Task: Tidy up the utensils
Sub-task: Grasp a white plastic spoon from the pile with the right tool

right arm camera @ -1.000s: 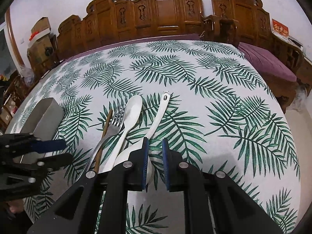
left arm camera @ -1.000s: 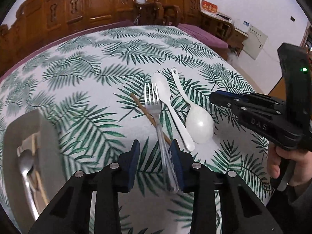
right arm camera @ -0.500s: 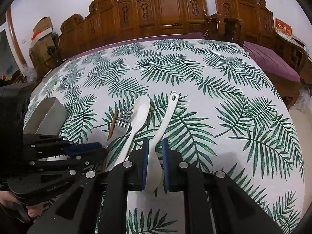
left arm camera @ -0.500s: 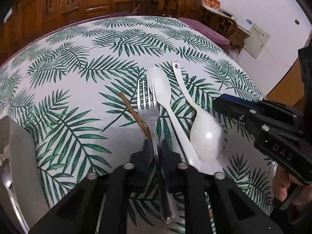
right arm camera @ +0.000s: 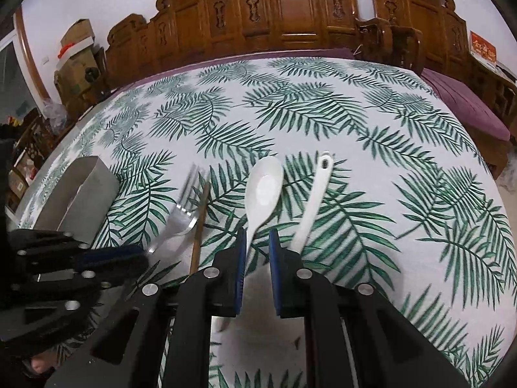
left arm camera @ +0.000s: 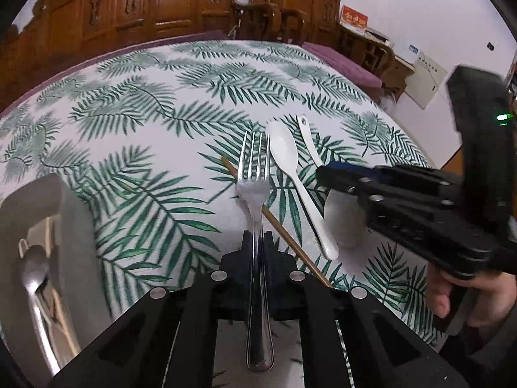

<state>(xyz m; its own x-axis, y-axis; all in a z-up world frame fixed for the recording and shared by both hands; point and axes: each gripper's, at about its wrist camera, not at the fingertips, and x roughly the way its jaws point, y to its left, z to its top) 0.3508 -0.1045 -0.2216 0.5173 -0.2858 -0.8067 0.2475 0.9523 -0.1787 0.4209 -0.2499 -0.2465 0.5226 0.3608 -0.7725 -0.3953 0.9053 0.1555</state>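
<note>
Now left gripper (left arm camera: 257, 237) clamped on fork (left arm camera: 253, 174), right gripper (right arm camera: 255, 242) slightly parted around white spoon (right arm camera: 263, 187).

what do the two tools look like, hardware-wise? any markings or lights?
Both tools are matte black, angular, with round silver screw heads. The right tool has blue pads on its fingers; the left tool has dark pads. A green light glows on the right unit's body. No cables are visible.
</note>
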